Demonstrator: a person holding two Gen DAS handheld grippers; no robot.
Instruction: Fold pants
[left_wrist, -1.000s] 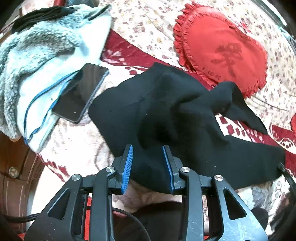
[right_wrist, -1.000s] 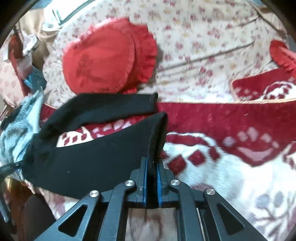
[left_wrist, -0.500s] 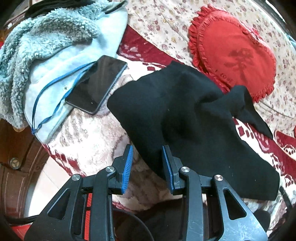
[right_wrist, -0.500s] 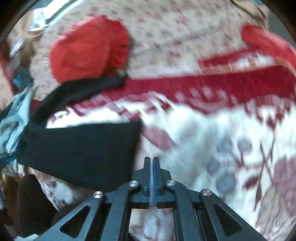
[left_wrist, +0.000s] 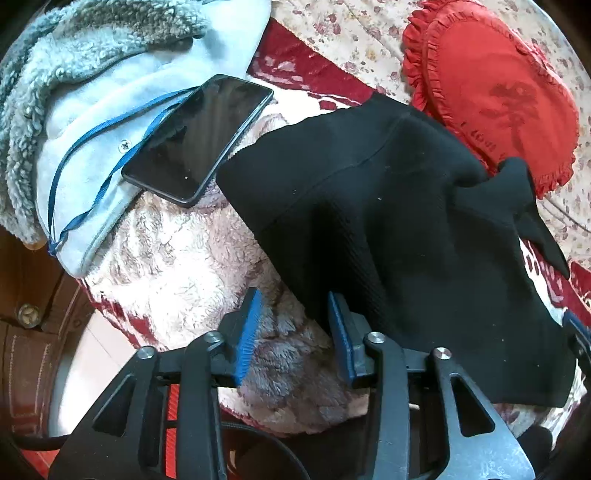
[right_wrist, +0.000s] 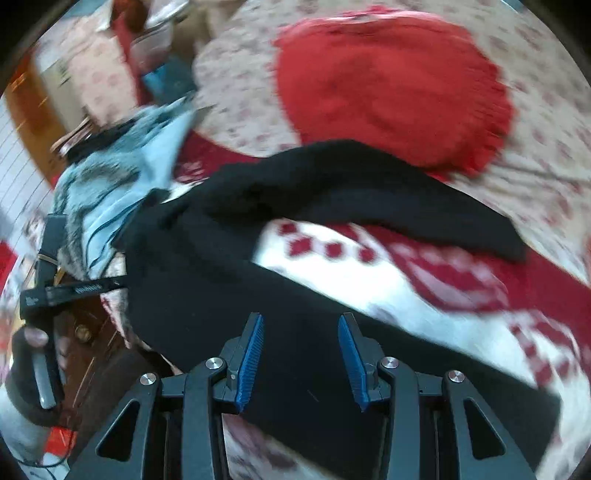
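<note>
The black pants (left_wrist: 388, 221) lie spread but rumpled on the bed blanket (left_wrist: 177, 266), waist part near the phone (left_wrist: 199, 136), one leg running off toward the red heart cushion (left_wrist: 491, 85); in the right view the other leg goes under the tool toward the bed edge. Risk, as I judge: the cloth is thick and bunched w/ a raised ridge in the middle, so a fold made now may come out crooked or trap a wrinkle. Also the phone sits on the light blue fleece jacket (left_wrist: 110, 92) just beside the waist corner, so a drag of the pants could push or cover it. Left tool (left_wrist: 291, 332): jaws are opening, nothing clamped; the pants' hem edge hangs over the right-hand pad only, the gap betw. pads shows bare blanket. Right tool (right_wrist: 301, 354): jaws also opening, released, hovering over the leg fabric w/ black cloth seen betw. the pads but not pinched. That view is motion-blurred, so exact contact I cannot tell.
</note>
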